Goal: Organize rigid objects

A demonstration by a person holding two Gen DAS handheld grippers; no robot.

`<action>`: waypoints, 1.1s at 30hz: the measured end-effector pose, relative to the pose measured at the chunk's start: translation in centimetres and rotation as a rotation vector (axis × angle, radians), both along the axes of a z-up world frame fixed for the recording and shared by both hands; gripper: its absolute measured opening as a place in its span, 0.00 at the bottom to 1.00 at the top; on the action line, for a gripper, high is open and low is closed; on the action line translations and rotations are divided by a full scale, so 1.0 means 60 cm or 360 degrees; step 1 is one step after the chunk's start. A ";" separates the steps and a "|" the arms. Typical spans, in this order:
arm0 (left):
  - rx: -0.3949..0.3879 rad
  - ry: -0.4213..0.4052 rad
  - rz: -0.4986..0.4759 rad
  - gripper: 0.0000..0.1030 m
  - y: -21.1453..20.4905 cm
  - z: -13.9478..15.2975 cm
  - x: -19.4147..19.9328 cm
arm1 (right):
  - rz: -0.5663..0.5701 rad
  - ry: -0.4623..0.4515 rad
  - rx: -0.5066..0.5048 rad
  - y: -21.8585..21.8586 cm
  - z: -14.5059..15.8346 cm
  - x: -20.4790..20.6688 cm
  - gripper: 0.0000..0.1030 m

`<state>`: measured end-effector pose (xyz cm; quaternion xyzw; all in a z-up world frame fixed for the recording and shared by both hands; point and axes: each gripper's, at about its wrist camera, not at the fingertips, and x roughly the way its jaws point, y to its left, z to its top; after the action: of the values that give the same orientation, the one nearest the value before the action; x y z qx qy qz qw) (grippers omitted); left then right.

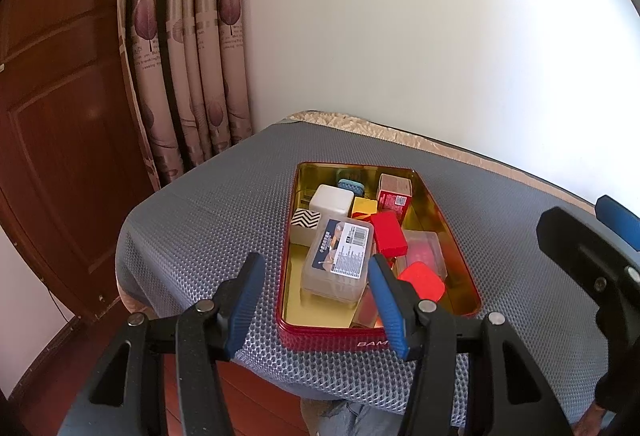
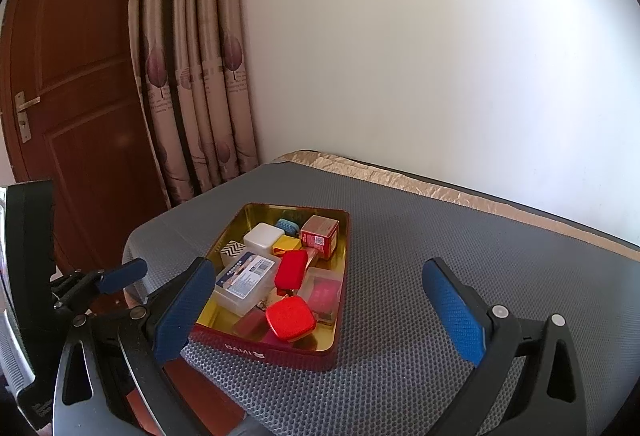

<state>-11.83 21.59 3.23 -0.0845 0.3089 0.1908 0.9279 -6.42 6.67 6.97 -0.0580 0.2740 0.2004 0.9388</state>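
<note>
1. Left wrist view: left gripper hovering over the near end of a red-walled, gold-lined rectangular metal tin, jaws apart and holding nothing, blue pads either side of a clear plastic lidded box with a printed label without visibly touching it.
2. Same view, inside the tin: a white rounded plastic box toward the far left, a black-and-white zigzag-patterned box just beside it, a yellow block, a red printed carton standing upright at the far right, a small blue-grey case at the far end.
3. Also in the tin: a red rectangular box leaning across the middle, a red rounded-square lid or case near the front, a clear plastic box with red contents partly under them.
4. Tin resting on a grey honeycomb-textured mat covering the worktop, near its left front corner.
5. Right wrist view: right gripper with jaws wide apart and empty, held above the mat in front of the tin, left pad overlapping the tin's near corner in the picture, right pad well apart over bare mat.
6. Same view, far left: left gripper showing one blue pad.
7. Behind: a white wall, beige leaf-print curtains, a brown wooden door.
</note>
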 end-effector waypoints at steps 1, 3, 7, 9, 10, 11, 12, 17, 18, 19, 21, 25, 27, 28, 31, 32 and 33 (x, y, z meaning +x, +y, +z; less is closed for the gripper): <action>-0.0004 0.0001 -0.0001 0.53 0.000 0.000 0.000 | -0.0001 0.0000 0.0002 0.000 0.000 0.000 1.00; -0.0004 0.0004 0.0001 0.54 -0.001 -0.001 0.000 | 0.0003 0.0001 0.0008 -0.001 0.000 0.000 1.00; -0.0003 0.0007 0.0001 0.54 -0.002 -0.002 0.000 | -0.0008 0.0007 0.0011 0.000 -0.001 0.000 1.00; -0.0005 0.0006 -0.0001 0.54 -0.002 -0.002 0.001 | -0.0016 0.0014 0.0018 0.002 -0.002 -0.001 1.00; -0.0007 0.0005 0.0000 0.54 -0.001 -0.002 0.001 | -0.0020 0.0018 0.0016 0.002 -0.003 0.000 1.00; -0.0007 0.0005 -0.0001 0.54 -0.002 -0.003 0.000 | -0.0024 0.0020 0.0016 0.003 -0.003 0.000 1.00; -0.0008 0.0006 -0.0001 0.54 -0.002 -0.002 0.000 | -0.0026 0.0019 0.0019 0.002 -0.003 0.000 1.00; -0.0009 0.0010 -0.0002 0.54 -0.002 -0.002 0.000 | -0.0025 0.0018 0.0026 0.001 -0.003 -0.001 1.00; -0.0008 0.0010 0.0000 0.54 -0.002 -0.002 0.000 | -0.0022 0.0019 0.0026 0.001 -0.003 -0.001 1.00; -0.0009 0.0010 -0.0001 0.54 -0.002 -0.002 0.000 | -0.0019 0.0019 0.0025 0.002 -0.004 -0.001 1.00; -0.0007 0.0014 -0.0002 0.54 -0.002 -0.002 -0.001 | -0.0017 0.0015 0.0020 0.003 -0.004 -0.003 1.00; -0.0010 0.0008 0.0003 0.54 -0.001 -0.002 -0.002 | -0.0016 -0.0009 0.0010 0.007 -0.003 -0.009 1.00; -0.0015 0.0009 0.0004 0.54 0.000 -0.002 -0.001 | -0.0013 -0.0016 0.0003 0.007 -0.003 -0.010 1.00; -0.0021 0.0010 0.0003 0.54 0.000 -0.003 -0.001 | -0.0012 -0.0018 0.0003 0.007 -0.003 -0.010 1.00; -0.0024 0.0015 0.0008 0.54 0.001 -0.003 -0.002 | -0.0027 -0.0036 0.0004 0.002 -0.001 -0.012 1.00; -0.0024 0.0015 0.0007 0.54 0.002 -0.003 -0.002 | -0.0032 -0.0041 0.0007 0.000 0.000 -0.012 1.00; -0.0026 0.0014 0.0007 0.54 0.002 -0.003 -0.002 | -0.0034 -0.0041 0.0012 -0.002 0.001 -0.011 1.00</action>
<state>-11.95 21.74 3.06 -0.0918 0.3144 0.1907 0.9254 -7.09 6.56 7.01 -0.0540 0.2618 0.1905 0.9446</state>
